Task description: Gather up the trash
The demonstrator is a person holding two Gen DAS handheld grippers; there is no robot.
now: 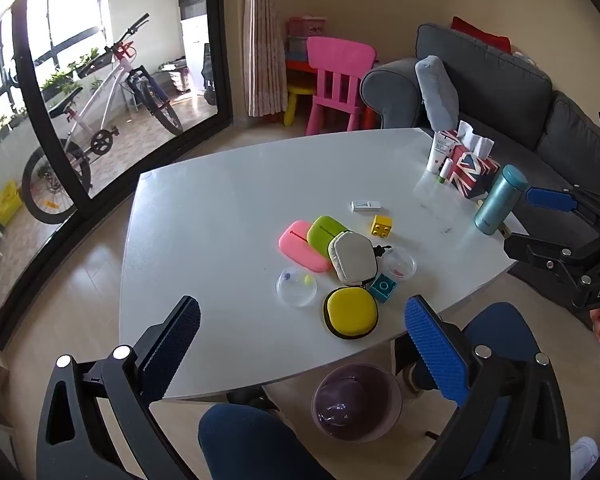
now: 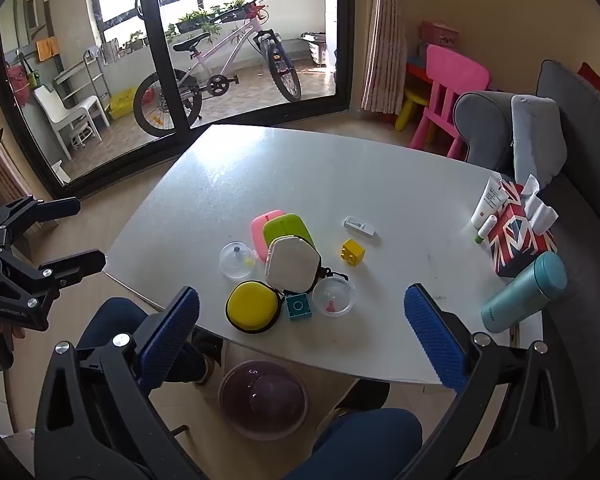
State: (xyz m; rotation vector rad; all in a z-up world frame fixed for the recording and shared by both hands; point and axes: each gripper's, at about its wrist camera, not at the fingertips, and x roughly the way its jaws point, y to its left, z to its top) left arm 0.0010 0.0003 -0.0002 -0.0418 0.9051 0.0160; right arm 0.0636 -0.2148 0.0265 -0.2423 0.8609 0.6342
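A white table (image 1: 228, 208) (image 2: 260, 168) holds a cluster of small items: a pink case (image 1: 302, 245), a green case (image 1: 327, 232), a grey hexagonal pouch (image 1: 353, 258) (image 2: 292, 266), a round yellow case (image 1: 350, 313) (image 2: 253, 307), two clear plastic capsules (image 1: 297, 286) (image 1: 399, 263), a teal block (image 1: 383, 287), a yellow brick (image 1: 381, 226) and a small white box (image 1: 365, 205). A purple bin (image 1: 356, 400) (image 2: 264, 398) stands on the floor below the near edge. My left gripper (image 1: 300, 344) is open and empty above that edge. My right gripper (image 2: 300, 332) is open and empty too.
A teal flask (image 1: 500, 199) (image 2: 524, 292), a flag-print tissue box (image 1: 470, 170) and a white tube (image 1: 439, 151) stand at the table's right. A grey sofa (image 1: 500, 80) is behind them. A pink chair (image 1: 338, 80) and a bicycle (image 1: 100, 128) stand beyond. My knees are under the table.
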